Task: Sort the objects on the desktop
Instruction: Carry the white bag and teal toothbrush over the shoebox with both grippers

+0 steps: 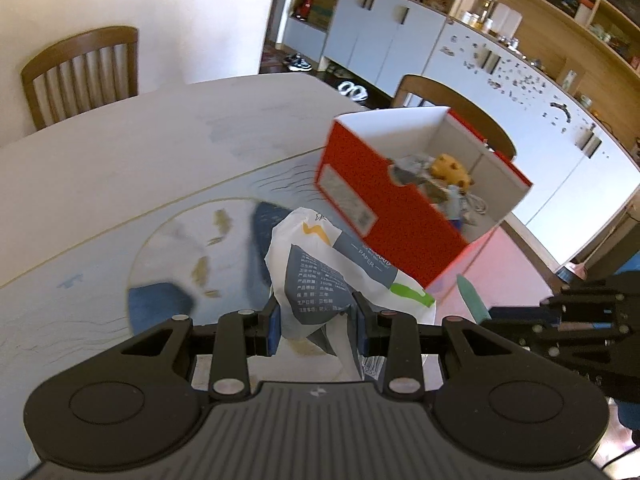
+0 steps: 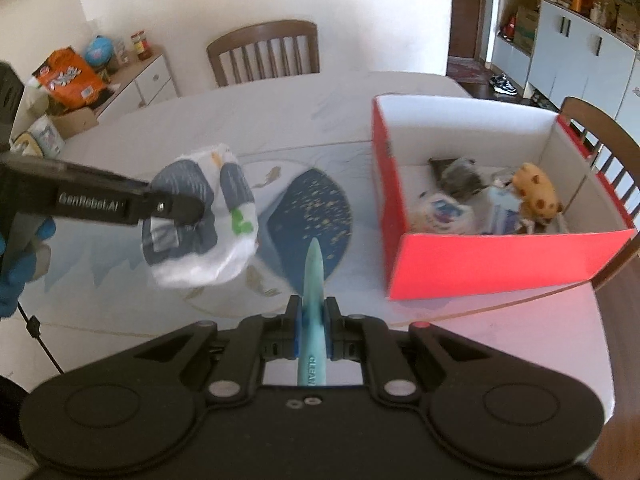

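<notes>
Clamping tissue pack (image 1: 320, 276), left gripper (image 1: 316, 326); right gripper (image 2: 312, 330) pinching teal tube (image 2: 314, 280); red box (image 2: 500, 260) near.

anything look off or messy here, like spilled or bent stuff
Nothing spilled or broken. The tissue pack looks crumpled where the left gripper squeezes it. The items in the red box lie in a loose jumble. The teal tube in the right gripper looks intact.

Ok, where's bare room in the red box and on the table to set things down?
In the red box, the floor near its far wall is bare; the near end is crowded with the toy and other bits. On the table, the stretch between the box and the far chair is free.
</notes>
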